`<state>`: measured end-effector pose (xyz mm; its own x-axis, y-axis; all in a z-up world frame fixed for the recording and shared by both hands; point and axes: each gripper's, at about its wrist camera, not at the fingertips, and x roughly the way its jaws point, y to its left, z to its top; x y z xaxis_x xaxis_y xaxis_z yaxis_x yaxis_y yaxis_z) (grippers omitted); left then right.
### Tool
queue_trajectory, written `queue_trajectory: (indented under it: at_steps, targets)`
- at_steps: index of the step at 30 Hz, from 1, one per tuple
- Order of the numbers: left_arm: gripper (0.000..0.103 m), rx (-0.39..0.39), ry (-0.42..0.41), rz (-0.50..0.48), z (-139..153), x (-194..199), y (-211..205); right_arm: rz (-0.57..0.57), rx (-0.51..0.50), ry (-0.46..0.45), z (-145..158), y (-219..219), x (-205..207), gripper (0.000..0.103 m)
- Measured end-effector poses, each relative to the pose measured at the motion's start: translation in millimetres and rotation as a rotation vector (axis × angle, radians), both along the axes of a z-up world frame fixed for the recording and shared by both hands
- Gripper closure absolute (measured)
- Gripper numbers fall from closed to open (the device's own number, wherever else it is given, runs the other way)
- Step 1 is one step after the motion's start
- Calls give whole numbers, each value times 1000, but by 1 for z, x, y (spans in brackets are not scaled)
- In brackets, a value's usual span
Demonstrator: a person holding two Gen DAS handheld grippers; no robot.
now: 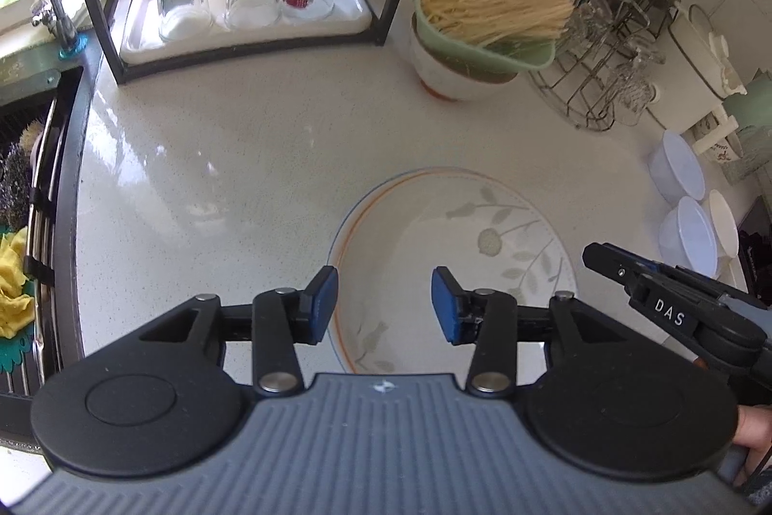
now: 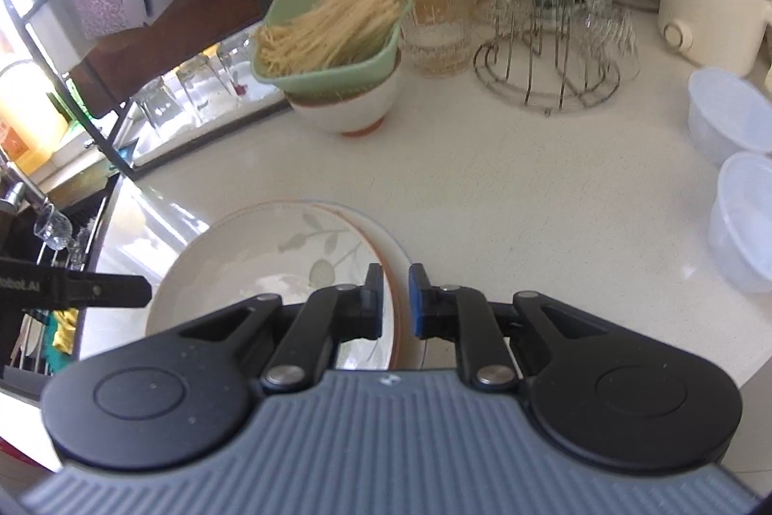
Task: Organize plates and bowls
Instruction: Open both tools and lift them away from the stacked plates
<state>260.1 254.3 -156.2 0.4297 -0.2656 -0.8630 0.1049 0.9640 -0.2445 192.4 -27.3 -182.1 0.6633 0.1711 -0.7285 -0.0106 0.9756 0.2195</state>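
Gripping plate (image 2: 270,254) rim — right gripper (image 2: 395,298); left gripper (image 1: 383,302) agape, empty.

glossy ceramic plate (image 1: 482,235), speckled glossy countertop (image 1: 241,158)

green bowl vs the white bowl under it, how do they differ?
The green bowl is squarish, the white bowl round. The green bowl holds dry noodles; the white bowl's inside is hidden. The green bowl sits on top, while the white bowl stands on the counter on an orange foot. Both form one stack.
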Motion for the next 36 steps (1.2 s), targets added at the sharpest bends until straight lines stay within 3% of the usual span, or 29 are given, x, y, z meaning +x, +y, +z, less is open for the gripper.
queue_trajectory:
  at_steps: [16, 18, 24, 30, 36]
  targets:
    - [54, 44, -124, -47, 72, -22, -27, -30, 1, -159, 89, -9, -37, 88]
    - [37, 58, -138, -46, 83, -27, -32, -35, 5, -182, 102, -11, -44, 88]
    - [12, 100, -228, 3, 118, -47, -56, -34, 56, -229, 128, -38, -62, 88]
    - [8, 148, -287, 113, 155, -67, -98, 52, 55, -224, 135, -86, -59, 88]
    - [3, 129, -235, 266, 187, -89, -142, 145, 72, -211, 132, -136, -47, 88]
